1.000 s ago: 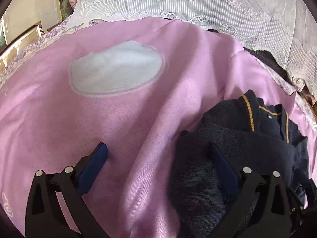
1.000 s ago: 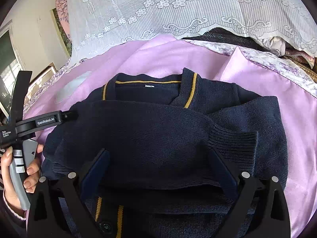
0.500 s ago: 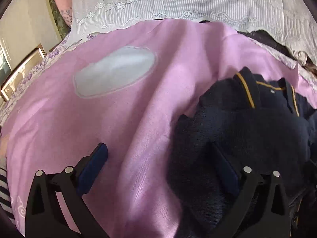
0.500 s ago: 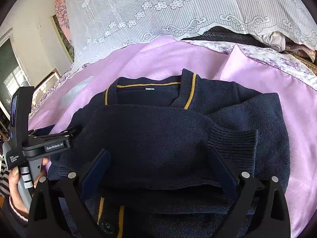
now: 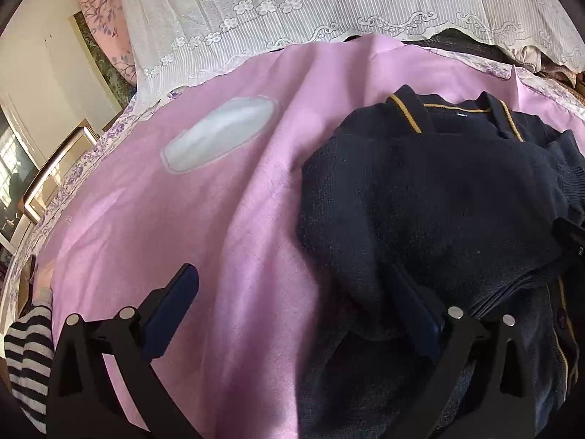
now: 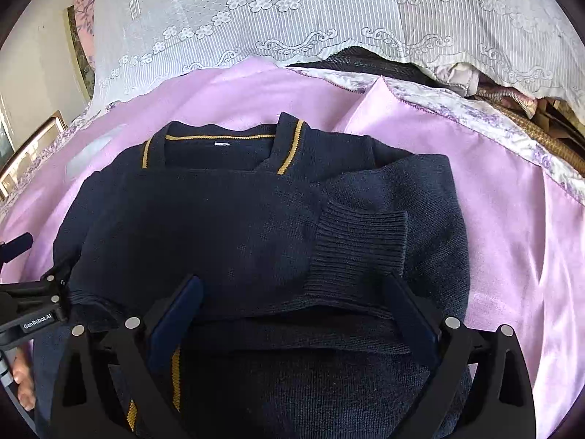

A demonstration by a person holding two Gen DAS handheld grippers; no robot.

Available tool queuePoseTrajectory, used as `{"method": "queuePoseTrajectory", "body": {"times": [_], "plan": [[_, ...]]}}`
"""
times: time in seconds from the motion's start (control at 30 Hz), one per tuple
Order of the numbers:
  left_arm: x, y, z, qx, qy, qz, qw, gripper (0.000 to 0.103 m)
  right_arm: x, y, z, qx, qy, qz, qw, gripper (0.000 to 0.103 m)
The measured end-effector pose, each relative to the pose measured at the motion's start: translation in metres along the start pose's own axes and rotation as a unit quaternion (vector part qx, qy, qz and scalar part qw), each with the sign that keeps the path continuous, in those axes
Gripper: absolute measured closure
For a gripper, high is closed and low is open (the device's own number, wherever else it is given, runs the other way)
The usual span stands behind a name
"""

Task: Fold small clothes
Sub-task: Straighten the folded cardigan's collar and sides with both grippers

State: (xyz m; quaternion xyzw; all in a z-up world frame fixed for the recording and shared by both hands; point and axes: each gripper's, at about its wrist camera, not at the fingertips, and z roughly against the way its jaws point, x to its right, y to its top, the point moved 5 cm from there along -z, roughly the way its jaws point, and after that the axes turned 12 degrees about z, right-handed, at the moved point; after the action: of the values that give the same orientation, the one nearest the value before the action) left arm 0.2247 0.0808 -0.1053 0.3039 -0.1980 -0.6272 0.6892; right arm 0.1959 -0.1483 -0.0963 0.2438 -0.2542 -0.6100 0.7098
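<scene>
Bed spread with a pink sheet [image 5: 226,226], creased in long soft folds; pale oval patch [image 5: 219,133] on the sheet, left of the garment; navy knit cardigan [image 6: 256,226] with mustard-trimmed collar lying flat on the sheet, sleeves folded across its front, ribbed cuff on top; floral-edged bedding [image 6: 475,109] beyond the far edge; white lace cloth [image 6: 292,11] draped behind.

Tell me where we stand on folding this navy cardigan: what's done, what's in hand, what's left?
Done: both sleeves of the navy cardigan lie folded across its front, the ribbed cuff on top. In hand: nothing; the left gripper and right gripper have their jaws open, hovering at the cardigan's left side and lower half. Left: probably folding the lower half up toward the gold-striped collar, on the pink sheet.
</scene>
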Motion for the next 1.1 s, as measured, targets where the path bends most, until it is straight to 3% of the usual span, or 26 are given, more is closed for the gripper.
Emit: {"method": "queuePoseTrajectory", "body": {"times": [0.17,0.37,0.57,0.93,1.1], "plan": [[-0.02,-0.011,0.034,0.038,-0.021,0.035,0.9985,0.004,0.016,-0.017,0.022,0.023,0.021,-0.046,0.998,0.004],[-0.02,-0.04,0.076,0.061,-0.037,0.019,0.9973,0.004,0.022,-0.039,0.041,0.02,0.033,-0.075,0.996,0.004],[-0.012,-0.075,0.097,0.059,-0.029,-0.019,0.9977,0.004,0.014,-0.065,0.055,0.0,0.025,-0.056,0.998,0.004],[-0.016,-0.118,0.12,0.041,-0.039,-0.033,0.9978,0.004,-0.014,-0.108,0.083,-0.011,-0.006,0.025,1.0,0.003],[-0.015,-0.13,0.132,0.057,-0.027,-0.046,0.997,0.004,-0.006,-0.119,0.093,-0.003,0.026,0.002,1.0,0.003]]}}
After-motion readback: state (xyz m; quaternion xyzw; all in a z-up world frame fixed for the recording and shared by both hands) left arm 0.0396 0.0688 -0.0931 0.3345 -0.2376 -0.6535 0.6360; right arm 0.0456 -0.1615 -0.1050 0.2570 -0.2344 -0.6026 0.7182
